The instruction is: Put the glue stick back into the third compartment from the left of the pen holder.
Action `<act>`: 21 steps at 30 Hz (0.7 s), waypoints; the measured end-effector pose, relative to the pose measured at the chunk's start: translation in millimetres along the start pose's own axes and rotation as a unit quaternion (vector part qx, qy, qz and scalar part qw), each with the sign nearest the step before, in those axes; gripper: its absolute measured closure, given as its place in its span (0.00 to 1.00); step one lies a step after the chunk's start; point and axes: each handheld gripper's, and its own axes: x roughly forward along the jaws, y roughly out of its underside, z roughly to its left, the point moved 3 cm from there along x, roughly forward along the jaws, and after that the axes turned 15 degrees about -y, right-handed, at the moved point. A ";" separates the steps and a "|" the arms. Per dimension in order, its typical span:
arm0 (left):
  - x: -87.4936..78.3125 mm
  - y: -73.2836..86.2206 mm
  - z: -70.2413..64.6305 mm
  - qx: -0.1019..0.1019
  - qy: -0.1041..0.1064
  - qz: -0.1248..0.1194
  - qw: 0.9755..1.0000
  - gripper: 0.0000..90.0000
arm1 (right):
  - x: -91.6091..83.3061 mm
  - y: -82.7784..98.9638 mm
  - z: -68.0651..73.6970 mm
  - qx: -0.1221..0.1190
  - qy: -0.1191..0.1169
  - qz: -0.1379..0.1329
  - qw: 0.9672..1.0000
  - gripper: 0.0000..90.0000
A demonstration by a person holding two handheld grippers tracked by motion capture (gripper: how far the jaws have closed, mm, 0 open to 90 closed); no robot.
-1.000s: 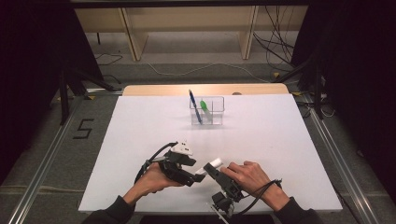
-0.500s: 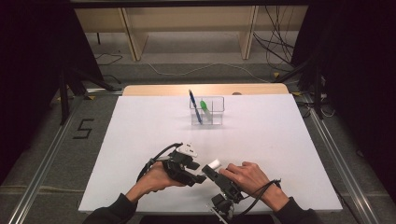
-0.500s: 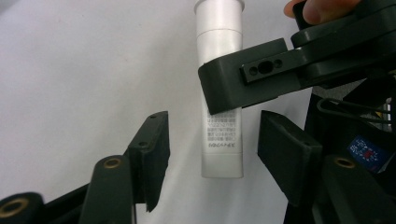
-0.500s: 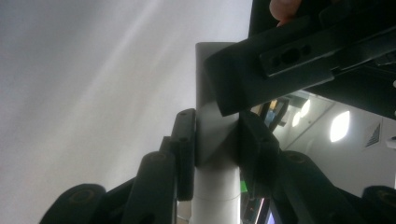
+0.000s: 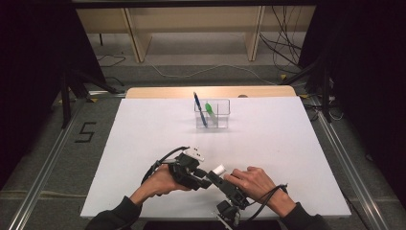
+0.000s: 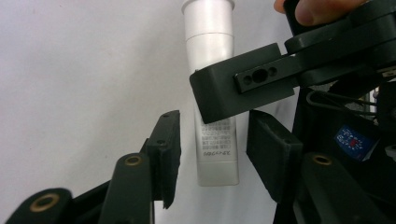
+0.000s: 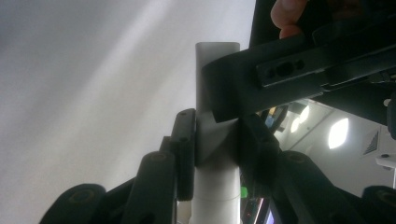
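A white squeeze tube [image 5: 219,169] is held off the table near its front edge, between my two grippers. My right gripper [image 5: 218,180] is shut on the tube's middle; in the right gripper view its pads [image 7: 185,144] press on both sides of the tube [image 7: 215,186]. My left gripper [image 5: 207,183] comes in from the left, and its jaws have just been closing. In the left gripper view they stand on either side of the tube's flat tail [image 6: 217,163], with a gap still showing beside the left pad [image 6: 166,149]. The cap end [image 6: 208,18] points away.
A clear pen holder [image 5: 221,106] with a blue pen [image 5: 199,108] and a green item [image 5: 209,108] stands at the back middle of the white table [image 5: 297,143]. Both hands sit close to the table's front edge. Wooden shelving and cables lie beyond the far edge.
The left gripper's tips have edged a little closer to the tube and the right gripper. Both hands otherwise keep their places.
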 end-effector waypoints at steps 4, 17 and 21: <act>1.0 0.0 0.9 0.000 0.004 0.006 1.000 0.64 | -0.1 -0.2 0.2 -0.002 0.001 -0.001 1.000 0.78; 4.7 -0.9 0.3 -0.001 0.015 0.017 1.000 0.73 | -0.4 -1.3 0.3 -0.007 0.003 -0.005 1.000 0.78; 5.3 -1.7 0.5 -0.003 0.016 0.019 1.000 0.75 | -0.6 -0.9 1.2 -0.006 0.001 -0.004 1.000 0.78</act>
